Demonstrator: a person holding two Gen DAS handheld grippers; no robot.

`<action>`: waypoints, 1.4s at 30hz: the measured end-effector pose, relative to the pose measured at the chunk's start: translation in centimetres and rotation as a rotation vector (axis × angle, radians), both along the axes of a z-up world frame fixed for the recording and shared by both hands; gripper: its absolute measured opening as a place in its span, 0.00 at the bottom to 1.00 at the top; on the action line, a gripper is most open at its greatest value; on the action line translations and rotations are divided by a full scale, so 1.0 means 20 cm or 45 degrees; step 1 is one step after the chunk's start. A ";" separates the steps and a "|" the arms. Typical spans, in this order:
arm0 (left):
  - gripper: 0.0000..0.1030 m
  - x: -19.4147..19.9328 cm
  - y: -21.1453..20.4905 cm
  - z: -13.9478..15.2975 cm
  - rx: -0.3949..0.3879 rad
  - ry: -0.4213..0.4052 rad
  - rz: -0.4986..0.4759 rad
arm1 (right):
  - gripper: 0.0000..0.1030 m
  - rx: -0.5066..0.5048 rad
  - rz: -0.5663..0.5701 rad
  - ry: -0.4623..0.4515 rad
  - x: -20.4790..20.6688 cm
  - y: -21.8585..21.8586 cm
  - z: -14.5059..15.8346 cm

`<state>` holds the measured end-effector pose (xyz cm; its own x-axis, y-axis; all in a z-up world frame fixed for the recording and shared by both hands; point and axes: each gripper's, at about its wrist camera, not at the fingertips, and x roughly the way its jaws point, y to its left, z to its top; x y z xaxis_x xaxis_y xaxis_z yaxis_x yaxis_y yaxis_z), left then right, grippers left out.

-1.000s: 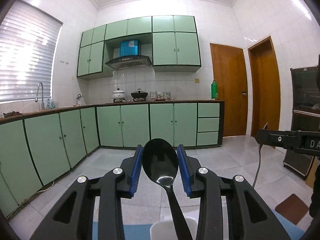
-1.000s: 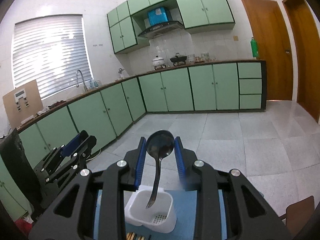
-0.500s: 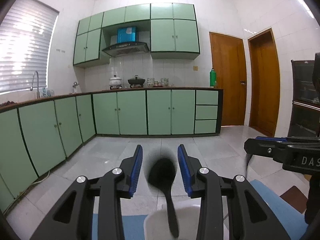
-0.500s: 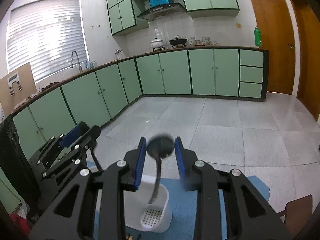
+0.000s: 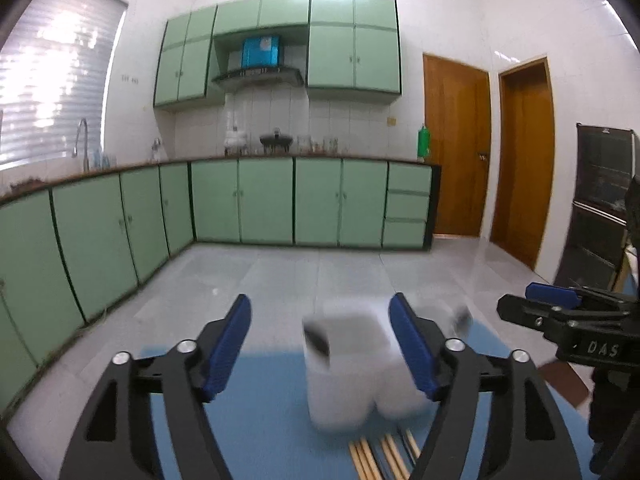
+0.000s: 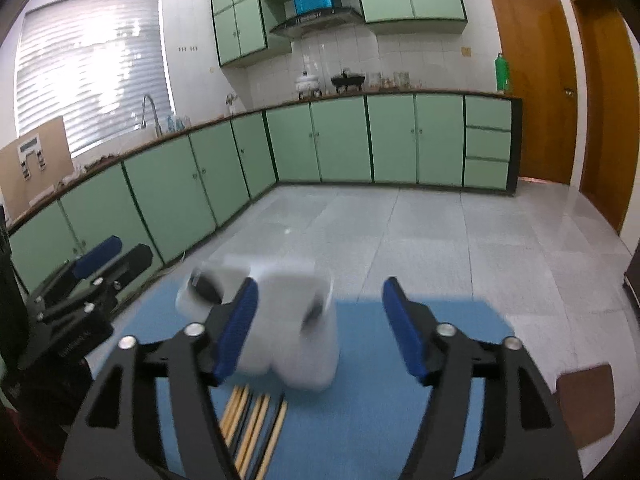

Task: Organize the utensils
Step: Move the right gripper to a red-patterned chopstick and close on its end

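Both tongs spread wide and empty above the white utensil holder

The left tongs and right tongs hang with jaws wide apart, holding nothing, over the blue mat on the bench. The white utensil holder stands mid-mat, blurred; dark shapes at its rim may be spoon bowls, though the smear makes that uncertain. A row of chopsticks lies flat just in front of it, near the mat's front. They look light, stiff, thin and likely to roll, so a pinch across the middle of a stick seems safest. The holder looks like light plastic and could tip if nudged. There is open mat to the right; the far mat edge sits close behind the holder.
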<state>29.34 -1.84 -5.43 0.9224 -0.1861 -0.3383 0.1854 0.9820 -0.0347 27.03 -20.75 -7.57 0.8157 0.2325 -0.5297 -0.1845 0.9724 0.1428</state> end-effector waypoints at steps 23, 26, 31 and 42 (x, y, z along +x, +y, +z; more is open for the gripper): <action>0.80 -0.72 0.06 -0.60 0.154 0.608 0.096 | 0.55 -0.147 0.044 0.420 -0.84 0.30 -0.56; 0.81 -0.71 0.06 -0.60 0.160 0.620 0.098 | 0.50 -0.236 0.029 0.420 -0.85 0.32 -0.60; 0.81 -0.75 0.08 -0.62 0.168 0.635 0.103 | 0.49 -0.233 -0.048 0.414 -0.85 0.26 -0.57; 0.82 -0.78 0.07 -0.62 0.163 0.633 0.098 | 0.16 -0.074 0.044 0.414 -0.89 0.26 -0.58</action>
<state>13.68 -0.44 -17.85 0.6535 -0.0522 -0.7551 0.1041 0.9943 0.0213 9.21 -15.59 -19.15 0.5940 0.2192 -0.7740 -0.1716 0.9745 0.1443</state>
